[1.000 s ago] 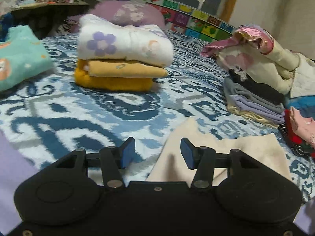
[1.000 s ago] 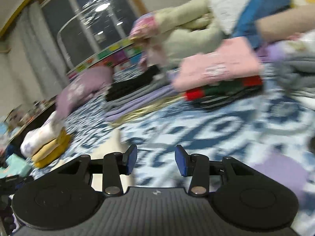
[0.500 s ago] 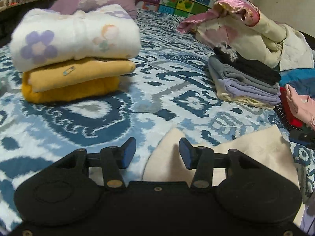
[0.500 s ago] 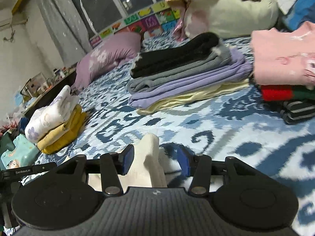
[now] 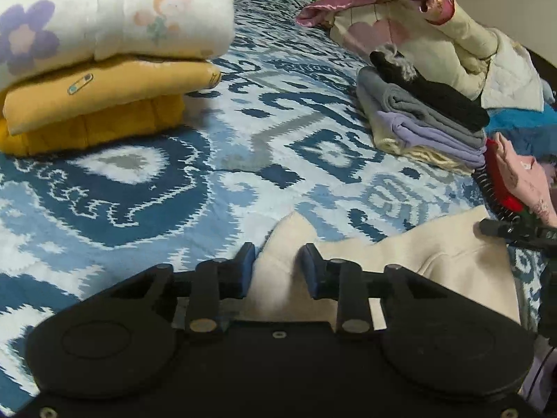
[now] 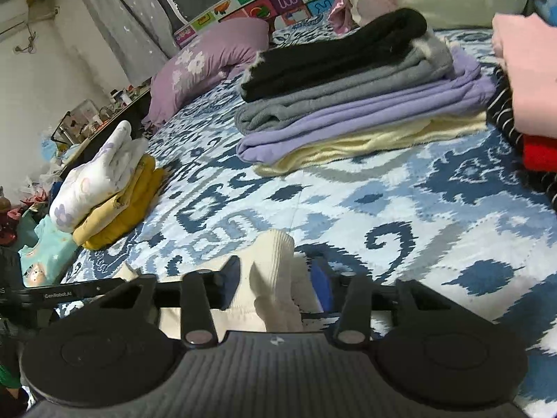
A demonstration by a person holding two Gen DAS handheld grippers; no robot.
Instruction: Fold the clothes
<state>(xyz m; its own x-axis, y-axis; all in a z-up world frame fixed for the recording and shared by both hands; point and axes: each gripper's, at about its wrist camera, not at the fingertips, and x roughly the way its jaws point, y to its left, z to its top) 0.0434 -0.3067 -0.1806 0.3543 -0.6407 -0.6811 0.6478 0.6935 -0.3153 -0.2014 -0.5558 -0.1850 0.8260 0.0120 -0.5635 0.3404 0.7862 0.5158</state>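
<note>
A cream garment [image 5: 400, 257] lies flat on the blue-and-white patterned bedspread [image 5: 146, 188]. In the left wrist view one of its corners pokes up between the fingers of my left gripper [image 5: 278, 264], whose pads press it from both sides. In the right wrist view the garment's ribbed edge [image 6: 275, 257] stands between the fingers of my right gripper [image 6: 276, 284], which is open with a small gap on each side. The right gripper [image 5: 515, 231] also shows at the garment's far right corner in the left wrist view.
A folded stack of white floral and yellow clothes [image 5: 104, 69] sits to the left. A black, grey, lilac and pale yellow stack [image 6: 348, 97] lies ahead. Pink, red and striped clothes [image 6: 529, 104] are piled at right, and a purple pillow [image 6: 209, 62] lies farther back.
Both grippers moved forward and down onto the cream garment. The left fingers closed in on its corner. The right fingers now straddle the ribbed edge.
</note>
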